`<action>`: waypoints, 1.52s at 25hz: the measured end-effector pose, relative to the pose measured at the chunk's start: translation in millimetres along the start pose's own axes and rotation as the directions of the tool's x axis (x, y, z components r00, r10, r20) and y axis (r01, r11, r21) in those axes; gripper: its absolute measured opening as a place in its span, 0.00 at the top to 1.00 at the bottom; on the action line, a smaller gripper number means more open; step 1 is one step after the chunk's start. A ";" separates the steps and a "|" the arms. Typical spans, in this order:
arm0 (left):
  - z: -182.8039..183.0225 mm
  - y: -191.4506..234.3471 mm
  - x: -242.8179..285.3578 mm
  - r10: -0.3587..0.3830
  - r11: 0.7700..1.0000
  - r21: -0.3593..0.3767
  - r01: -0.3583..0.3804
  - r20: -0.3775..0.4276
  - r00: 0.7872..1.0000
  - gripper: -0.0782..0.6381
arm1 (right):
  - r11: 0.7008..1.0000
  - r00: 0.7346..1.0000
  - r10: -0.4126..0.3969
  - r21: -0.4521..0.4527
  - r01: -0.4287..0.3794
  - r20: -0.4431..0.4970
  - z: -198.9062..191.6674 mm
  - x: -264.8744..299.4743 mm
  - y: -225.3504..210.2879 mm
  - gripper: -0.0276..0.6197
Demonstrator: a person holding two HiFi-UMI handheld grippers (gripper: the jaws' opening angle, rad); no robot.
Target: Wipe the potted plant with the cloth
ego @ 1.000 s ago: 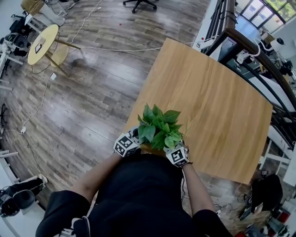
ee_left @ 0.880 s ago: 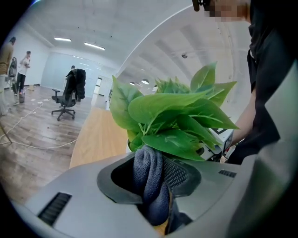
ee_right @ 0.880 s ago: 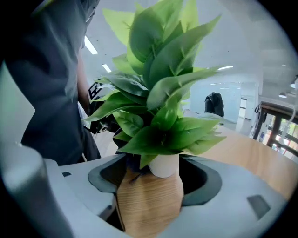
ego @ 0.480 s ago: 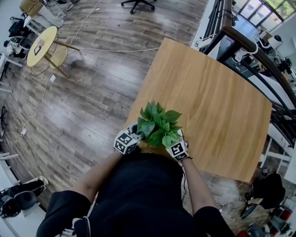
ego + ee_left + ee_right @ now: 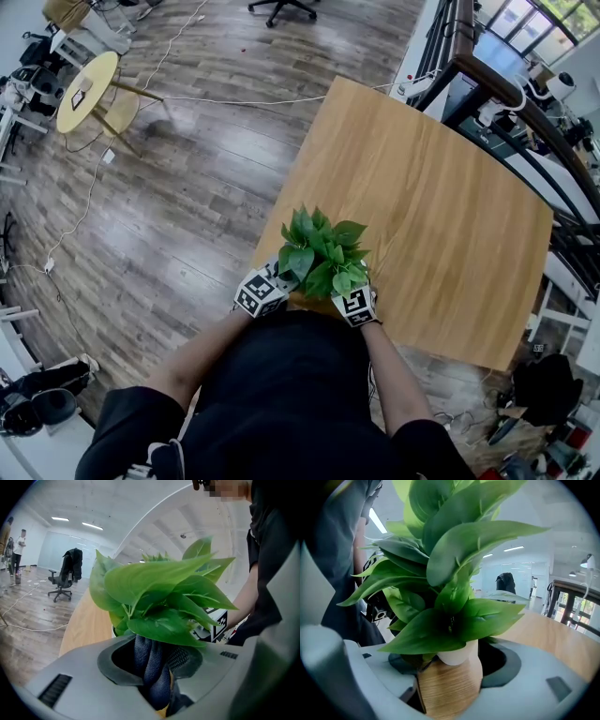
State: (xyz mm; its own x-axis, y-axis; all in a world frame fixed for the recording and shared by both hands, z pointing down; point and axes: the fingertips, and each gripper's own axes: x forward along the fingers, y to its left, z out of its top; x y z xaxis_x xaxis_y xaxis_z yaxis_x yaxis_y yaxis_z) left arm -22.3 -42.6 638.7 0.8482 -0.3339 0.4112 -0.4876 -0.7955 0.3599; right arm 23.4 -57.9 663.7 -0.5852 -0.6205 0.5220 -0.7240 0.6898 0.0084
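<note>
**Plant at near table edge, both claws on it**

I'm seeing the potted plant [image 5: 322, 255] sitting at the near edge of the wooden table [image 5: 441, 216], right in front of me. Can't tell whether its base is touching the tabletop; the leaves are covering it in the head view.

I'm reading the right gripper [image 5: 451, 682] as clamped on the pot [image 5: 452, 693]: the wood-grain body is filling the gap between the jaws, and its white rim is showing just above them. The leaves [image 5: 461, 545] are fanning out over that camera.

I'm holding the cloth [image 5: 158, 679] in the left gripper [image 5: 152, 662], on the plant's left side. The jaws are pinching a bunched dark blue fold. The fold is standing up out of the jaws and meeting the underside of the lowest leaf [image 5: 165, 627]. The right gripper's marker cube is showing just behind the foliage in the left gripper view.

Further out, I'm looking at dark plank floor [image 5: 187, 187], a small round yellow table [image 5: 86, 77] well apart at top left, and an office chair [image 5: 63, 581] in the background.
</note>
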 end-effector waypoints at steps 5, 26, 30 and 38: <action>-3.2 -18.5 1.9 -0.084 0.996 0.019 0.084 -0.021 0.996 0.71 | 1.000 1.000 -0.001 0.004 0.001 -0.004 -1.6 0.8 0.4 0.44; 28.1 -52.9 -41.8 -0.169 0.983 0.094 0.158 0.119 0.978 0.71 | 0.977 0.979 -0.151 0.172 0.127 0.134 37.3 -69.9 31.1 0.53; 33.5 -63.1 -71.9 -0.201 0.976 0.116 0.185 0.151 0.968 0.71 | 0.956 0.967 -0.189 0.257 0.142 0.170 51.1 -93.9 45.2 0.91; 39.5 -90.4 -103.3 -0.295 0.955 0.055 0.290 0.195 0.935 0.71 | 0.913 0.942 -0.315 0.307 0.269 0.113 52.7 -126.0 55.1 0.91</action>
State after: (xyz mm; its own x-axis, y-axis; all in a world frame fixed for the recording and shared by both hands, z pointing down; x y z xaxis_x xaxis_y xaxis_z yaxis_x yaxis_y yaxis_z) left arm -57.7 43.7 530.5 0.9777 -0.1759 0.1150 -0.2082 -0.8849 0.4167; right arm 38.0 38.5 553.4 -0.3641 -0.8443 0.3931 -0.9304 0.3485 -0.1134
